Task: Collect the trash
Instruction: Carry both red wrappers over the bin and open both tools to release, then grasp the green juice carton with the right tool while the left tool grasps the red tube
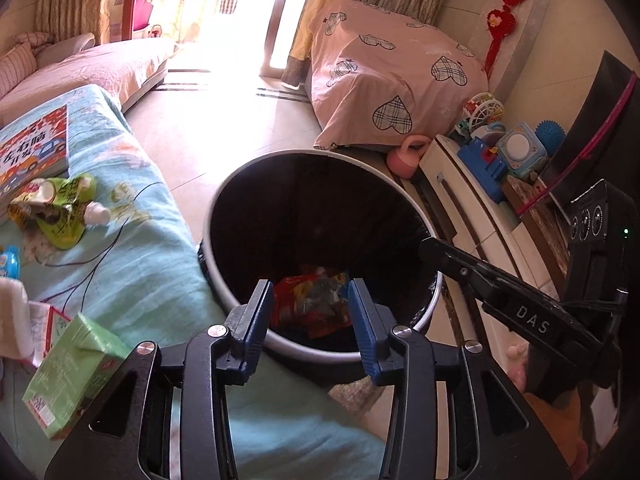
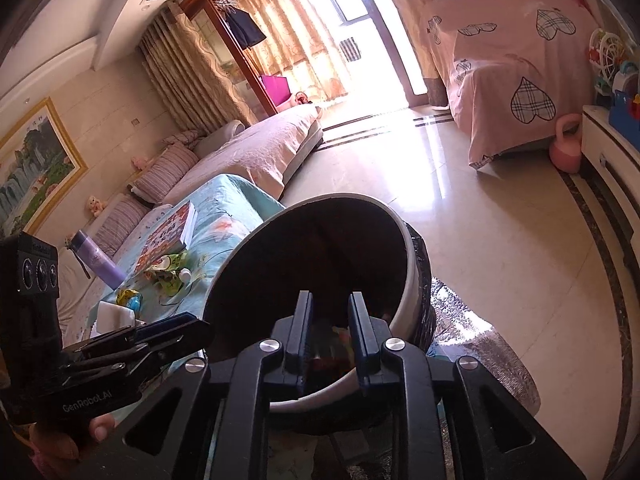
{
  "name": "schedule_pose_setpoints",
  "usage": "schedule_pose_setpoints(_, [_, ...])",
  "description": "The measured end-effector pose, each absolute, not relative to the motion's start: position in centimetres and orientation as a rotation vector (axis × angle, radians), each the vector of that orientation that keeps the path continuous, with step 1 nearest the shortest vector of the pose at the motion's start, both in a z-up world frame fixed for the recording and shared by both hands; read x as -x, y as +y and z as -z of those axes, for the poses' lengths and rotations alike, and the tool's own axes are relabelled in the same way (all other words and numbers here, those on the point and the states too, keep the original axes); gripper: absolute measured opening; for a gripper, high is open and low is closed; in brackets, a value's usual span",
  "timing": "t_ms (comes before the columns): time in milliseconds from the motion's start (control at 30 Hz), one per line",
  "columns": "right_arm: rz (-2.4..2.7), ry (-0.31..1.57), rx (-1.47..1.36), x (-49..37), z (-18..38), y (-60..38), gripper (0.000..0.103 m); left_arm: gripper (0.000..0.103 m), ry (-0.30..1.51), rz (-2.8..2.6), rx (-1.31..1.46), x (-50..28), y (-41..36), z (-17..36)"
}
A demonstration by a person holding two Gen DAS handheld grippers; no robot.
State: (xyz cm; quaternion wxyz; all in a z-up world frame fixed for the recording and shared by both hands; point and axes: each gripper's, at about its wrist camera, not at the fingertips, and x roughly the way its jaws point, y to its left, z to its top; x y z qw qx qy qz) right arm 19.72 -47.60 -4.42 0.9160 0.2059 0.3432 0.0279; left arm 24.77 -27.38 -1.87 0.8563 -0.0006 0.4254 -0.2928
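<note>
A round bin (image 1: 224,280) with a black liner stands beside the blue-covered table (image 1: 140,264). Red and coloured wrappers (image 1: 312,304) lie at its bottom. My left gripper (image 1: 310,300) is open and empty over the bin's near rim. My right gripper (image 2: 330,320) is open and empty over the bin (image 2: 408,280) from the other side; it also shows in the left wrist view (image 1: 432,248). On the table lie a crumpled green pouch (image 1: 60,208), a green carton (image 1: 76,372) and a small blue packet (image 1: 10,264).
A picture book (image 1: 34,148) and white tissue (image 1: 12,320) lie on the table; a purple bottle (image 2: 98,260) stands there. A white cabinet (image 1: 472,208) with toys is to the right, a pink kettlebell (image 1: 408,156) and pink-covered furniture (image 1: 392,80) beyond. A silver mat (image 2: 480,340) lies under the bin.
</note>
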Motion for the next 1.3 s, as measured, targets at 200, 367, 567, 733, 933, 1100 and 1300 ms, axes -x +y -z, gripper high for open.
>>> schedule_pose_setpoints(200, [-0.071, 0.695, -0.445, -18.7, 4.2, -46.9, 0.049, 0.048, 0.89, 0.591, 0.027, -23.0, -25.0, 1.8])
schedule_pose_setpoints(367, [-0.089, 0.666, -0.483, -17.1, 3.9, -45.5, 0.083, 0.058, 0.861, 0.533, 0.045, -20.7, -22.0, 1.8])
schedule_pose_setpoints(567, [-0.142, 0.675, -0.483, -16.3, 4.0, -42.3, 0.087, 0.061, 0.834, 0.469, 0.074, -18.2, -17.3, 1.7])
schedule_pose_setpoints(733, [-0.187, 0.703, -0.468, -16.2, 4.6, -39.1, 0.088, 0.061, 0.837, 0.416, 0.107, -17.2, -13.2, 2.5])
schedule_pose_setpoints(933, [-0.235, 0.742, -0.446, -16.4, 5.2, -35.8, 0.088, 0.061, 0.85, 0.355, 0.14, -16.5, -9.4, 3.5])
schedule_pose_setpoints(1100, [-0.263, 0.763, -0.421, -16.7, 5.4, -33.4, 0.088, 0.061, 0.856, 0.315, 0.159, -16.2, -6.9, 4.0])
schedule_pose_setpoints(1300, [-0.294, 0.78, -0.384, -17.1, 5.4, -31.2, 0.088, 0.061, 0.853, 0.265, 0.2, -16.4, -3.7, 4.5])
